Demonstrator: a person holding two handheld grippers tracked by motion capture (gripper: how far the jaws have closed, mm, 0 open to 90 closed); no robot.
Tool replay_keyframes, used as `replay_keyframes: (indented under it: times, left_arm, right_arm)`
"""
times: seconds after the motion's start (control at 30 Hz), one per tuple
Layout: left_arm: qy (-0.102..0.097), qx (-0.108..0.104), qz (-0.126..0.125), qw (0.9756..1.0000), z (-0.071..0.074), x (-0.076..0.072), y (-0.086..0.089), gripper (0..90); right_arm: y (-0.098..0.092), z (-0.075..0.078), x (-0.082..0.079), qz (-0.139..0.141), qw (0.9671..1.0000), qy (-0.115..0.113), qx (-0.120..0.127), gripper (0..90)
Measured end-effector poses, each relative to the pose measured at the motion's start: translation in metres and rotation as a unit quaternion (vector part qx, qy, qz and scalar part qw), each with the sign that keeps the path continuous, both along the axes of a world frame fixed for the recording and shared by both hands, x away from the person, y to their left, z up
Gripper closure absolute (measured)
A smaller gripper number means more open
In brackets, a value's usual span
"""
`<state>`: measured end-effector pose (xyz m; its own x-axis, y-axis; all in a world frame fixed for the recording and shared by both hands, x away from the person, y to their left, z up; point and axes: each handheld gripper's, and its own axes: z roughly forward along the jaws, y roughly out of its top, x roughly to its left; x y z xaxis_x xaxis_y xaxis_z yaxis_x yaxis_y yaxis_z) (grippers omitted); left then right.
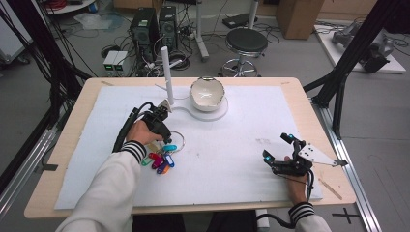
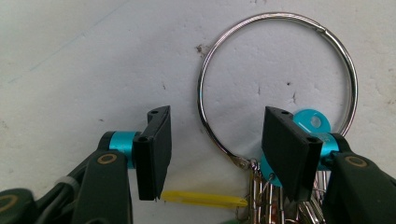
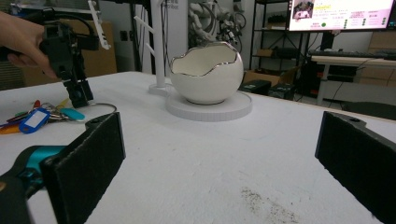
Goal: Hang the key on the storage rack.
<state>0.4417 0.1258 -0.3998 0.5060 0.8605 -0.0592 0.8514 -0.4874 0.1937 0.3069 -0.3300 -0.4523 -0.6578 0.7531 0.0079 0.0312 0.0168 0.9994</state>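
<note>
- The key ring (image 2: 278,84) lies flat on the white worktop (image 1: 232,145), its coloured tags (image 1: 162,159) fanned out toward the person's side, just beside the left hand (image 1: 140,133).
- The left claw (image 2: 215,149) points down over the ring with its jaws partly open; the ring's near arc lies between them, but the pads do not press on it.
- The right claw (image 3: 219,158) rests wide open and holds nothing, well apart near the worktop's right edge.
- Risk: the thin wire lies flush on the sheet, so closing pads may slide over it, or pinch a tag or key rather than the ring.
- Risk: if lifted by one arc, the hanging bunch could swing and slip free.
- The egg-shaped bowl (image 1: 207,94) on its round base (image 1: 220,112) and the white pegged stand (image 1: 166,72) lie beyond the ring; a swinging bunch might strike them.
- Nothing stands between the left claw and the ring.
</note>
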Motion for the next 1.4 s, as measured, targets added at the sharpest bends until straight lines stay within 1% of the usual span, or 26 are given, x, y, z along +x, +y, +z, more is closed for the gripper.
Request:
replay_keyframes:
  times: [0.07,0.1,0.2,0.23,0.37,0.43,0.47,0.5,0.6,0.67,0.8,1.03,1.1,1.13,1.2,1.23,1.4]
  left_arm:
    - [-0.001,0.0,0.002,1.0,-0.0001,0.0,-0.0006,46.8]
    - [0.002,0.001,0.001,1.0,0.0003,0.0002,-0.0011,46.8]
    - [0.004,0.006,0.001,1.0,-0.0001,0.0005,-0.0031,51.1]
    - [0.003,0.006,0.005,1.0,-0.0005,0.0002,-0.004,51.1]
    - [0.009,0.015,0.008,0.9998,-0.0013,0.0005,-0.0068,54.3]
    - [0.008,0.014,0.01,0.9998,-0.0016,0.0004,-0.0072,54.8]
    - [0.011,0.017,0.008,0.9998,-0.0011,0.0007,-0.0071,55.5]
    - [0.01,0.016,0.012,0.9997,-0.0013,0.0005,-0.0076,56.3]
    - [0.012,0.018,0.011,0.9997,-0.001,0.0012,-0.0071,57.8]
    - [0.011,0.019,0.017,0.9996,-0.0012,0.0011,-0.0075,58.5]
    - [0.014,0.022,0.019,0.9995,-0.0009,0.0016,-0.0071,60.8]
    - [0.01,0.025,0.026,0.9993,-0.0024,0.0024,-0.0076,65.3]
    - [0.016,0.029,0.024,0.9992,-0.002,0.0032,-0.0073,66.6]
    - [0.013,0.027,0.028,0.9992,-0.0027,0.0029,-0.0077,67.8]
    - [0.012,0.031,0.024,0.9991,-0.0025,0.0036,-0.007,68.5]
    - [0.011,0.03,0.028,0.9991,-0.003,0.0034,-0.0074,68.9]
    - [0.011,0.037,0.029,0.9988,-0.0028,0.0037,-0.007,73.9]
  right_arm:
    - [0.0001,0.0,-0.0001,0.0,1.0,0.001,0.001,1.0]
    - [0.0001,0.0,-0.0001,0.0,1.0,0.001,0.001,1.0]
    - [0.0,0.0,0.0,0.0,1.0,0.0,0.0,1.0]
    - [0.0,0.0,0.0,0.0,1.0,0.0,0.0,1.0]
    - [0.0,0.0,0.0,0.0,1.0,0.001,0.0,1.0]
    - [0.0001,0.0001,-0.0001,0.0,1.0,0.001,0.001,1.0]
    - [0.0001,0.0,-0.0001,0.0,1.0,0.001,0.001,1.0]
    - [0.0001,0.0,-0.0001,0.0,1.0,0.001,0.001,1.0]
    - [0.0001,0.0001,-0.0001,0.001,1.0,0.001,0.002,1.0]
    - [0.0001,0.0,0.0,0.0,1.0,0.001,0.001,1.0]
    - [0.0001,0.0,-0.0001,0.0,1.0,0.001,0.001,1.0]
    - [0.0002,0.0,-0.0001,0.001,1.0,0.001,0.001,1.0]
    - [0.0001,0.0,-0.0001,0.0,1.0,0.001,0.001,1.0]
    - [0.0,0.0,0.0,0.0,1.0,0.0,0.0,1.0]
    - [0.0,0.0,0.0,0.0,1.0,0.001,0.001,1.0]
    - [0.0001,0.0,-0.0001,0.001,1.0,0.001,0.001,1.0]
    - [0.0001,0.0,-0.0001,0.0,1.0,0.001,0.002,1.0]
